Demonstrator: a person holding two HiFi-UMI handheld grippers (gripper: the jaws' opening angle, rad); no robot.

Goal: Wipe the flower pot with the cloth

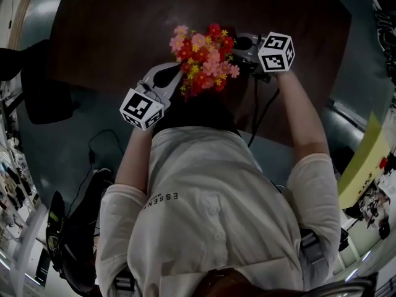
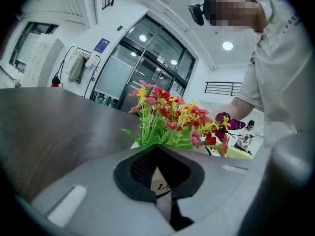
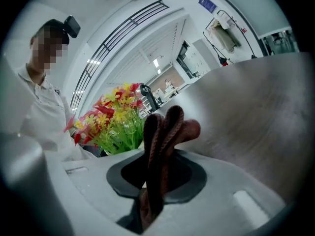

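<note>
A bunch of red, pink and yellow artificial flowers stands on the dark wooden table and hides the flower pot from the head view. My left gripper reaches in at the flowers' base from the left. In the left gripper view my left gripper is shut, and the cream flower pot with its lettering shows in the hollow between the jaws. My right gripper is just right of the flowers. It is shut on a folded brown cloth, which sticks out past my right gripper.
A black cable hangs over the table's near edge. A black chair stands left of the table, and a yellow object lies on the floor at the right. A purple butterfly ornament sits among the flowers.
</note>
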